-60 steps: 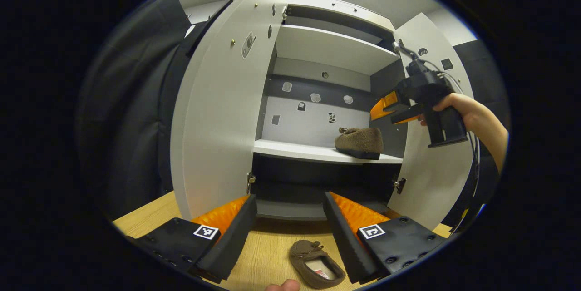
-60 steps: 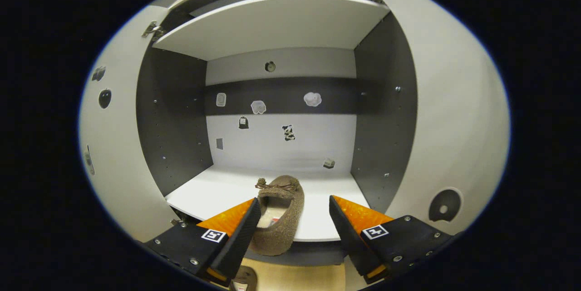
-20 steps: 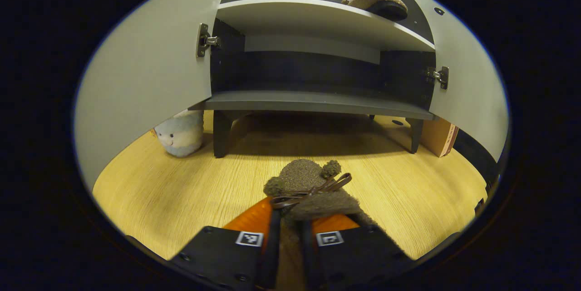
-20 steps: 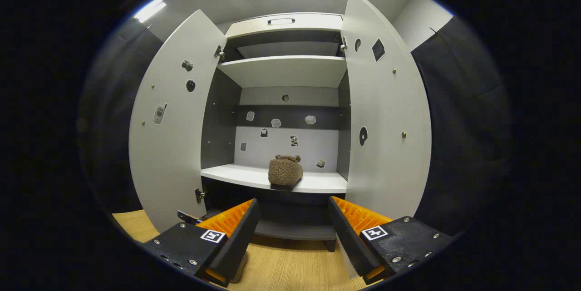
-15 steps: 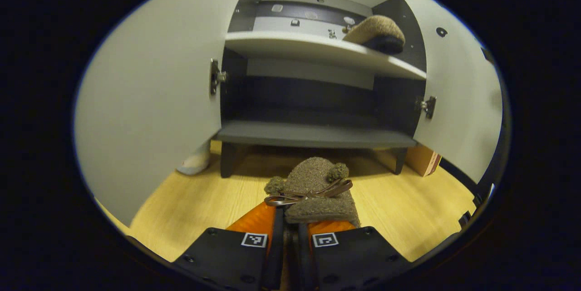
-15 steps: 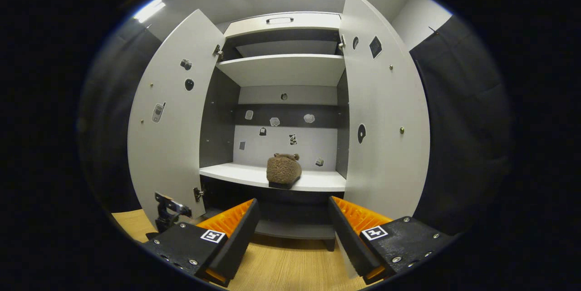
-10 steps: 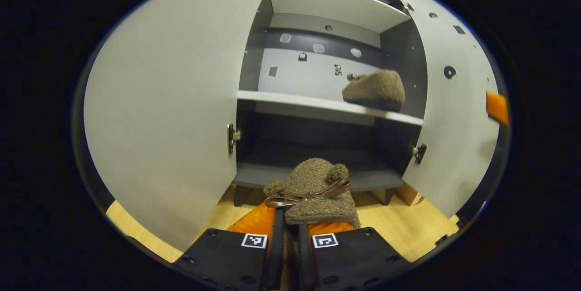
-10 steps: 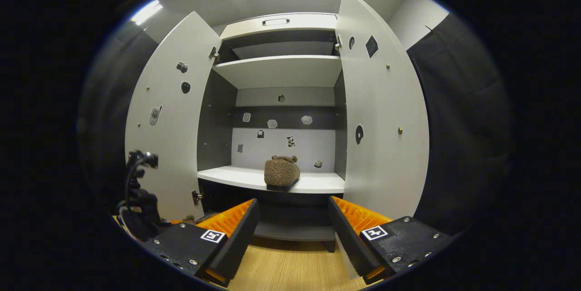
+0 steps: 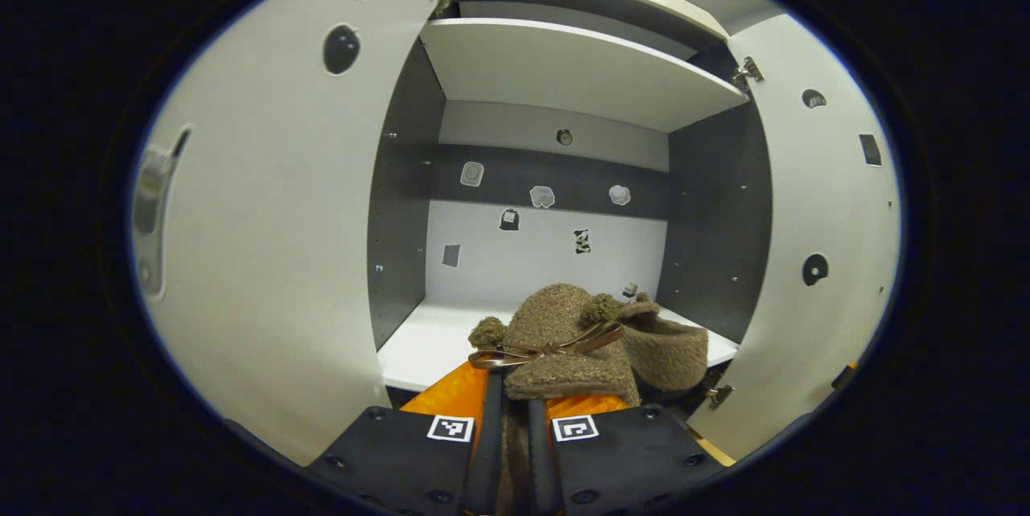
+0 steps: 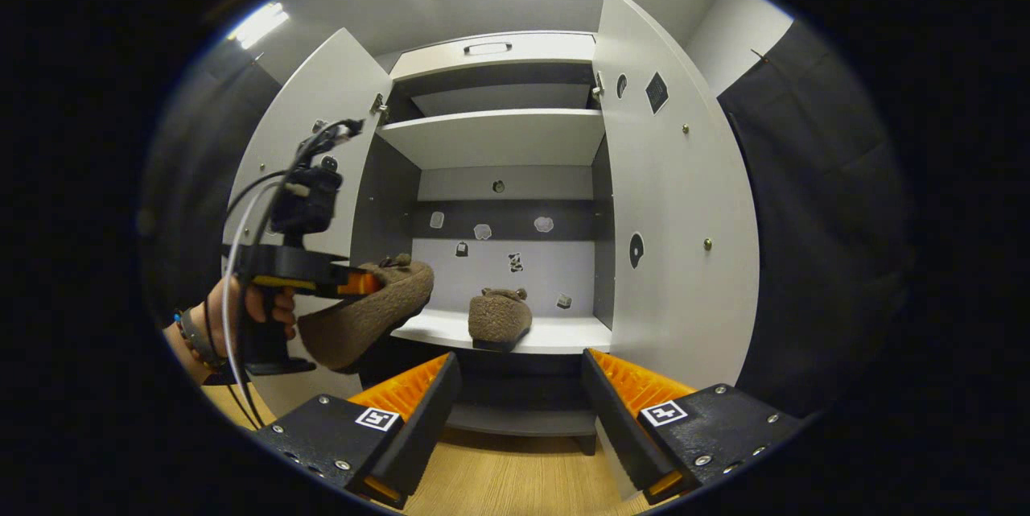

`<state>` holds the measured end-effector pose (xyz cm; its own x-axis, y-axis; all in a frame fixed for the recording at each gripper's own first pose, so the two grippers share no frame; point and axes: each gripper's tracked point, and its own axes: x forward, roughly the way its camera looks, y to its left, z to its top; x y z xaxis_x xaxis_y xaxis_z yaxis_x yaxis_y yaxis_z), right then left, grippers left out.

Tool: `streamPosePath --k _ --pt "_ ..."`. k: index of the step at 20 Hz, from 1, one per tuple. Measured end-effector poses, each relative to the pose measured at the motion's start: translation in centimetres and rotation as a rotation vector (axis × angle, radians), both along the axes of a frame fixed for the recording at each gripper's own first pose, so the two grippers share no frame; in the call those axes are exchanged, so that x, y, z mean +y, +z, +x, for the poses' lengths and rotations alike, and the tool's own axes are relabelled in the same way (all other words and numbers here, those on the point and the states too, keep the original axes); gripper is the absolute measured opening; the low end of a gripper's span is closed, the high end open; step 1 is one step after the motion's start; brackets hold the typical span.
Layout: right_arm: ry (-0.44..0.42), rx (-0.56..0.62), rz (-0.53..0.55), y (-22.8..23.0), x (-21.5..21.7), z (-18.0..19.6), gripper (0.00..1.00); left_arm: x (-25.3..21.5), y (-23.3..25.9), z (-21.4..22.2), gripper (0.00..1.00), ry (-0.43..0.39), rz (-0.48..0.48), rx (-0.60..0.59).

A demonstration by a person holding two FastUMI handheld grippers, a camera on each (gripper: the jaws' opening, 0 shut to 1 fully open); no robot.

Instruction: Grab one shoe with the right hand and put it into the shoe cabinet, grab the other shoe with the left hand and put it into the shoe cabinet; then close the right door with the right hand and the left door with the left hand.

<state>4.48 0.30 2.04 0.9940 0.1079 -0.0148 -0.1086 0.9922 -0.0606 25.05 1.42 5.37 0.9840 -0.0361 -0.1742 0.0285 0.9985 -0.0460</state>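
Before the open cabinet (image 10: 499, 65), left gripper (image 9: 515, 387) fingers clamp a shoe (image 9: 555, 339); right gripper (image 10: 515, 395) fingers gape.

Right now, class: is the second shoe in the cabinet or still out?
Still out. The left gripper holds the shoe in the air before the shelf, where the first shoe sits.

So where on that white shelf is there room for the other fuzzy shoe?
The white shelf is bare left of the placed shoe, toward the dark left wall. Right of it there's only a narrow strip. The left gripper carries the second shoe toward that side.
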Motion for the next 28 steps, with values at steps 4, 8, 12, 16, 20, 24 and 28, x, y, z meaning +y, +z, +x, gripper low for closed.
streamPosePath --k 4,8,12,16,20,24,28 --pt "0.007 -0.005 -0.022 0.3 -0.1 0.1 0.93 -0.5 -1.4 8.7 0.22 0.006 -0.016 0.098" --pt "-0.002 -0.001 -0.055 0.2 -0.5 0.3 0.93 0.0 -6.5 13.8 0.22 0.043 0.014 0.258" --pt "-0.016 0.016 -0.042 -0.1 -1.2 0.5 0.93 0.2 -8.4 15.1 0.28 0.061 -0.017 0.31" --pt "-0.023 0.019 -0.017 -0.6 -1.4 0.5 0.93 1.2 -8.5 14.6 0.49 0.079 0.026 0.304" --pt "-0.024 0.029 0.007 -1.1 -1.5 0.5 0.93 2.4 -8.3 13.9 0.89 0.083 0.012 0.308" --pt "-0.021 0.036 0.023 -1.2 -1.5 0.6 0.93 1.6 -6.6 12.3 0.97 0.035 -0.036 0.294" --pt "-0.014 0.027 0.022 -0.8 -1.4 0.4 0.93 0.3 -3.2 9.5 0.97 -0.023 -0.051 0.228"
